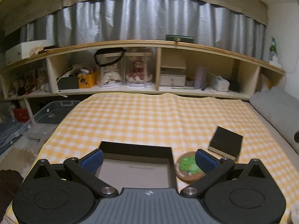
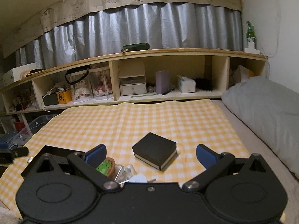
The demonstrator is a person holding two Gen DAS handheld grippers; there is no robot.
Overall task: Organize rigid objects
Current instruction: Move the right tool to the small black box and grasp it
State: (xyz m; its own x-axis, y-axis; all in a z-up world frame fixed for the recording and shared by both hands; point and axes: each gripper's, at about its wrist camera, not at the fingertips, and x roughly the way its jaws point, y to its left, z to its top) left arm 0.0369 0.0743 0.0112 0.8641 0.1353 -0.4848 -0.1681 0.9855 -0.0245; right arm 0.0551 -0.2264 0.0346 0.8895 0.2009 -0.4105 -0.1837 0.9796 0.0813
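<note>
Facing open tray [image 1: 136,149], left view only

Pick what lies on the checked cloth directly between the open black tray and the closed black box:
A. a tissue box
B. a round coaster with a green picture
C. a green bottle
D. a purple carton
B: the round coaster sits just right of the open tray and left of the black box in the left wrist view.

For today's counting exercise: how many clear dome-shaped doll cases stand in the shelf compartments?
2. One doll case wears a black strap on top; the other doll case stands right beside it, same compartment of the shelf. The blurry far-left compartment may hide more.
</note>
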